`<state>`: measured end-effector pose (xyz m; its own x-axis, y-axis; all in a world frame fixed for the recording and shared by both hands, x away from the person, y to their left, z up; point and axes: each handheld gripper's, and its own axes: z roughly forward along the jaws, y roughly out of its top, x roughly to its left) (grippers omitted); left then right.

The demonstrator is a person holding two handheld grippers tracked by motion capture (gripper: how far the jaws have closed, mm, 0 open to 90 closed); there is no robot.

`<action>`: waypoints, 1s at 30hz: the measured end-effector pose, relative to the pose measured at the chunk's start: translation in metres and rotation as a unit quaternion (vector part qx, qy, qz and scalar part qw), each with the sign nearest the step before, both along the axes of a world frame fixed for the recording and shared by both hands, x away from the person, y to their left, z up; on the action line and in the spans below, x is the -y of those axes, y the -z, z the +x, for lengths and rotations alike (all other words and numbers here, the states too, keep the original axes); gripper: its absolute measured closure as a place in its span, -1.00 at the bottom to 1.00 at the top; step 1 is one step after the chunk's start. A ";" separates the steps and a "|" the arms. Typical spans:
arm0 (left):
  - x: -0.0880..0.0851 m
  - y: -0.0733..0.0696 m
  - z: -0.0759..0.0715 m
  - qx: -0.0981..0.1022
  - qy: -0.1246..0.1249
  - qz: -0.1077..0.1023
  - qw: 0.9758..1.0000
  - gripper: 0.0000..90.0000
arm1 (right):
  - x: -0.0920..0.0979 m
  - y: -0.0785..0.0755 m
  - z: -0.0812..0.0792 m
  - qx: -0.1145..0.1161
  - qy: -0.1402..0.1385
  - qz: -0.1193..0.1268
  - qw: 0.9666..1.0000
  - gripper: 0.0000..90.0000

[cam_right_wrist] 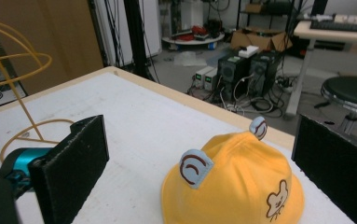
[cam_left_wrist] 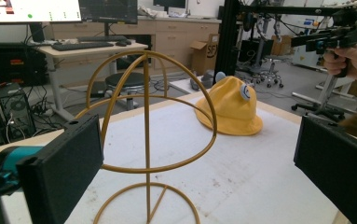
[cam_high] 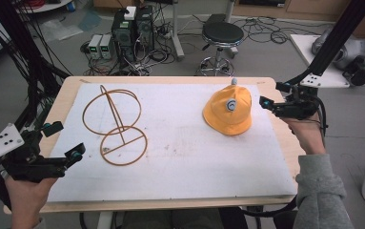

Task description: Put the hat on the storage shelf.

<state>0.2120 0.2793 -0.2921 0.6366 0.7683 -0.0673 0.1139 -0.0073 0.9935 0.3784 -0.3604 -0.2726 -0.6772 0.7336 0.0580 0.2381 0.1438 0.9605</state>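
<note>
A yellow child's hat [cam_high: 228, 110] with small grey ears lies on the white mat [cam_high: 180, 157] at the right of the table. A golden wire hat stand [cam_high: 116, 125] stands upright on the mat's left half. My left gripper [cam_high: 65, 139] is open at the table's front left edge, a short way from the stand's base ring. In the left gripper view the stand [cam_left_wrist: 148, 135] rises between the open jaws, with the hat [cam_left_wrist: 229, 109] farther off. My right gripper [cam_high: 272, 94] hovers open just right of the hat. The hat [cam_right_wrist: 232, 186] sits close below its jaws, untouched.
The wooden table [cam_high: 170, 80] edges the mat on all sides. A black stool [cam_high: 222, 36] and computer towers [cam_high: 132, 26] with tangled cables stand on the floor beyond the far edge. Black frame posts [cam_high: 335, 38] rise at the right and left.
</note>
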 end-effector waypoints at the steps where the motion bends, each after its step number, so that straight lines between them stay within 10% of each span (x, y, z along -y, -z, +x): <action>1: 0.000 0.000 0.000 -0.002 -0.001 0.001 1.000 -0.96 | 0.000 0.000 0.000 0.000 0.000 0.000 1.000 -0.93; 30: -0.003 0.009 -0.013 -0.015 -0.009 0.000 1.000 -0.96 | -0.048 0.002 0.065 -0.009 -0.034 -0.021 0.999 -0.93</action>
<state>0.1986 0.2818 -0.3011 0.6203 0.7796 -0.0862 0.1438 -0.0050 0.9896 0.4434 -0.3125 -0.2746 -0.7245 0.6881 0.0395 0.2429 0.2012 0.9490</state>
